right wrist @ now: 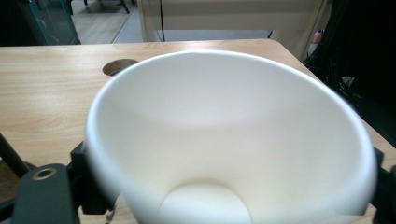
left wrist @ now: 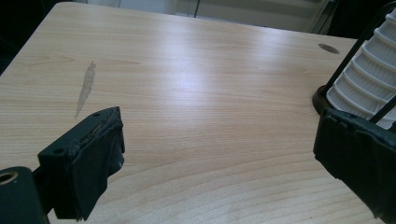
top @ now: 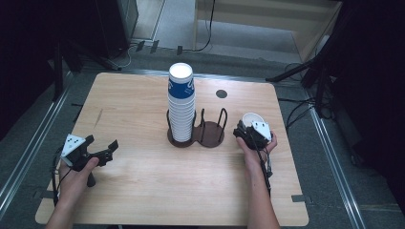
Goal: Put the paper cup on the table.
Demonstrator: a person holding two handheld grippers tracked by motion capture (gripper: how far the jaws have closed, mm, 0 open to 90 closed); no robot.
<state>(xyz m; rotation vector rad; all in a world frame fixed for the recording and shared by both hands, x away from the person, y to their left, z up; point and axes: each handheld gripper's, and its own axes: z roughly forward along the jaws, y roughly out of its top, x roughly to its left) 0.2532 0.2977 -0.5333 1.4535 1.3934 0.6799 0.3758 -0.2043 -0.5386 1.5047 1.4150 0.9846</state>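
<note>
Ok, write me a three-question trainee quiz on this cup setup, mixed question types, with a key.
1. True or false: the left hand-held gripper is shut on a cup.
2. Multiple choice: where does the stack of paper cups stand?
A. in the left slot of the dark cup holder
B. in the holder's right slot
C. on the bare wooden table
3. Fill in: the right hand-held gripper holds a single white ____, its open mouth facing that gripper's camera.

Key
1. False: its jaws stand wide apart with only tabletop between them.
2. A
3. paper cup
</note>
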